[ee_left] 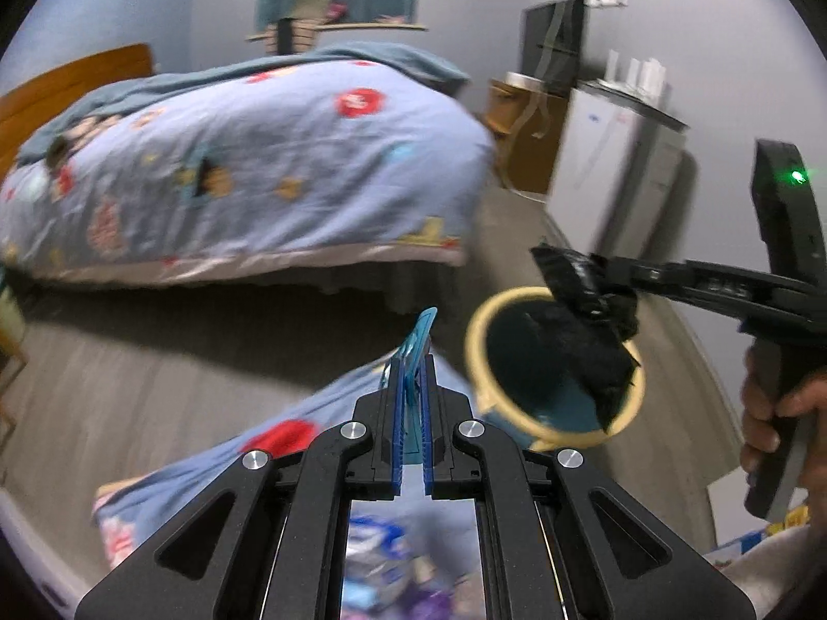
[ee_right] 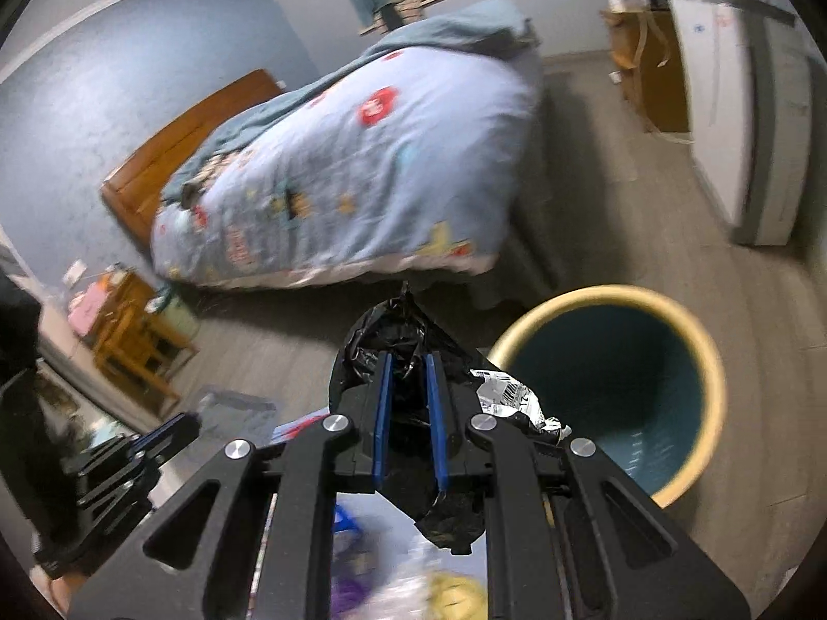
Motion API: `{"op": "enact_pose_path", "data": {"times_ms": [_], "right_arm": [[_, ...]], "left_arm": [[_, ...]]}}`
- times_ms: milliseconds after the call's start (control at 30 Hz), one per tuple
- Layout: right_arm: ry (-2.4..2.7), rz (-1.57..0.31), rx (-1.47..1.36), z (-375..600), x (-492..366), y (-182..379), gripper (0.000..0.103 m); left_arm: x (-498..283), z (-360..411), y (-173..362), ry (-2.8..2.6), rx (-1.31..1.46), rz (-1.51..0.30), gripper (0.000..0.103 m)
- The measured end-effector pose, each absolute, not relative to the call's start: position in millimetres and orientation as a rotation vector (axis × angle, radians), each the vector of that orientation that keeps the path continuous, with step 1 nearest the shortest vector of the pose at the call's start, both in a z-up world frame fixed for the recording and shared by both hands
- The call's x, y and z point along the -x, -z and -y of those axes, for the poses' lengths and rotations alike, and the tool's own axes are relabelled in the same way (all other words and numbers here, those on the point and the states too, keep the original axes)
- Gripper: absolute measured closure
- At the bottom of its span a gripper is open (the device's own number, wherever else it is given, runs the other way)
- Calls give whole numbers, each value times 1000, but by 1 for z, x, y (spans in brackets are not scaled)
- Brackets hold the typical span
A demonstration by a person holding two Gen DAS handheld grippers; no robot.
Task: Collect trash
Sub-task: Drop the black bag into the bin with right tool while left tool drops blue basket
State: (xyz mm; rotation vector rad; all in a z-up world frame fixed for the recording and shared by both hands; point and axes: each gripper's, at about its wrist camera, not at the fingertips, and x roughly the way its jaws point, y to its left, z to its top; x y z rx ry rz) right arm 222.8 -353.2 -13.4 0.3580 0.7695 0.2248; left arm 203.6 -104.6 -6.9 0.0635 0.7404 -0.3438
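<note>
Left tool (ee_left: 412,361) clamped on a blue wrapper (ee_left: 419,343); right tool (ee_right: 411,377) clamped on a black bag (ee_right: 393,341). Bin (ee_right: 713,361) at three o'clock, bed (ee_right: 362,170) at twelve.

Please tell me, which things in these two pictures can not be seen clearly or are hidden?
- Left wrist view: the bin interior is partly covered by the black bag in the right gripper.
- Left wrist view: the thin blue piece in the left gripper is blurred; what it is cannot be told.
- Right wrist view: the bag's label is too crumpled to read.
- Both views: items below the grippers are blurred.
</note>
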Motion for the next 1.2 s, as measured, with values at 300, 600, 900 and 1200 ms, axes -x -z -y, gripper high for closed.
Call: {"op": "enact_pose_path", "data": {"times_ms": [300, 600, 900, 1200], "right_arm": [[-94, -814, -391, 423, -244, 61, 90], [-58, -846, -505, 463, -250, 99, 90], [-26, -829, -522, 467, -251, 99, 59], [-33, -785, -489, 451, -239, 70, 28]], "left_arm": [[-243, 210, 55, 517, -106, -790, 97], [-286, 253, 106, 554, -86, -845, 97], [-289, 257, 109, 544, -98, -806, 57], [-258, 212, 71, 467, -72, -744, 27]]}}
